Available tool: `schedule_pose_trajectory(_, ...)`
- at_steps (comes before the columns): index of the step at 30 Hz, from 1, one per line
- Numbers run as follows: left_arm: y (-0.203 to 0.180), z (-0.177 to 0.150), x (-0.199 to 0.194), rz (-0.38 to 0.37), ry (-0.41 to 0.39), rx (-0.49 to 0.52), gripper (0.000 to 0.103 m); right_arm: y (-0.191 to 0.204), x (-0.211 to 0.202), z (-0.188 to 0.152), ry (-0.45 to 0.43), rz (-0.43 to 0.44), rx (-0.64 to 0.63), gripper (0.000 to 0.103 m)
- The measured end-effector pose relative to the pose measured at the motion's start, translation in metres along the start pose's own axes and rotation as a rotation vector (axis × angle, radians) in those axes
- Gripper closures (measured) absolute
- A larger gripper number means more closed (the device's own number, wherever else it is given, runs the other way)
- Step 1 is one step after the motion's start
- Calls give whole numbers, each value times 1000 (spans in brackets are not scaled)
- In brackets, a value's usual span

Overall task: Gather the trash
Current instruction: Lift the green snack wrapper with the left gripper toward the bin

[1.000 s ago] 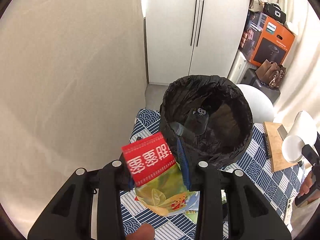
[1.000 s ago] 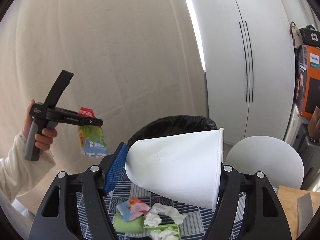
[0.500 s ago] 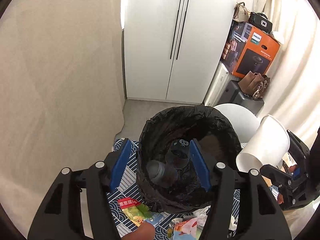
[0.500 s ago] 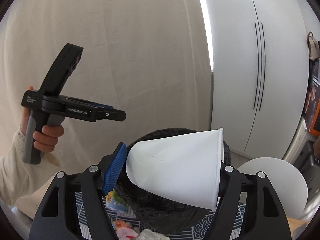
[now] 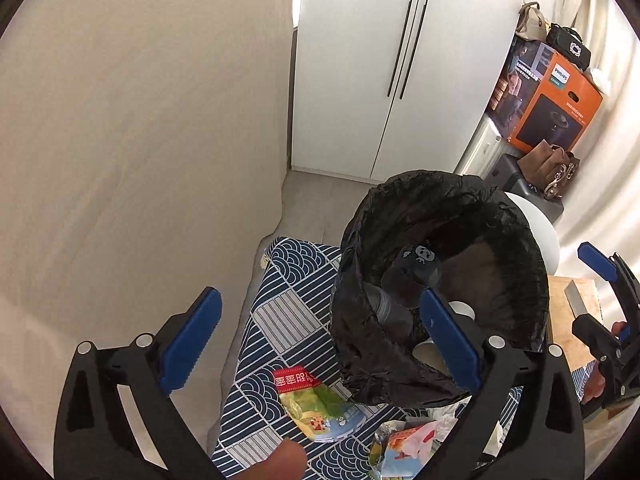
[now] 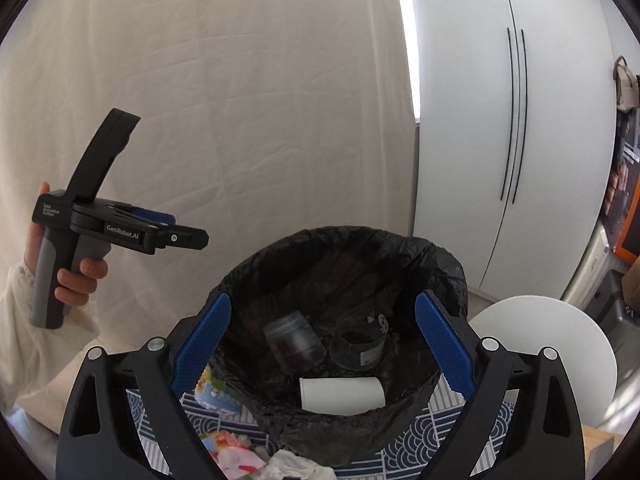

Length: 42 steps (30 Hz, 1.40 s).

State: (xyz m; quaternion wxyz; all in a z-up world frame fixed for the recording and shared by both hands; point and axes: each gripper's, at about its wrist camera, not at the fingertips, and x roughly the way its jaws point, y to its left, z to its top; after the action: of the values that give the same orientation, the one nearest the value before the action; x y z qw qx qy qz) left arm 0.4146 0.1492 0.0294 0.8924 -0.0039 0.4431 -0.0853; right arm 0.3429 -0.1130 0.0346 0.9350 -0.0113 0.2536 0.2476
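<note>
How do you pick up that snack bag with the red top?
The snack bag lies flat on the tablecloth beside the bin. I'd come from above and pinch the red sealed top with the left gripper, away from the bin.

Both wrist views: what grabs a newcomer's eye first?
The black-lined trash bin fills the middle of both views, with a white paper cup lying on its side inside. A red-topped snack packet lies on the blue patterned tablecloth beside the bin. Both hand-held grippers, left and right, are open and empty.
</note>
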Motion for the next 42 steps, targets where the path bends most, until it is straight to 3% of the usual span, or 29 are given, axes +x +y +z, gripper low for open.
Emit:
schedule_pose_trajectory(4,12,-17,11,41,35,-29,6,-3,-11,-6,7,-20,15,13)
schedule_pose_trajectory(18,50,-95,76,70,242,-162,6,-6,-22,-22,47,-57,35,13)
schedule_pose_trajectory(29,38,-133,120,19,355,-154,6,-5,-17,-31,84,-78,33,13)
schedule_pose_trajectory(35,36,-145,137,-16,383,-158,20,-4,-15,-37,102,-86,45,13)
schedule_pose_trajectory(38,39,-147,139,-62,375,-170,33,-5,-15,-41,107,-90,56,13)
schedule_pose_trajectory(39,39,-147,139,-70,373,-167,44,-6,-15,-42,109,-92,61,13)
schedule_pose_trajectory(42,38,-145,139,-65,364,-152,49,-6,-15,-45,113,-98,72,13)
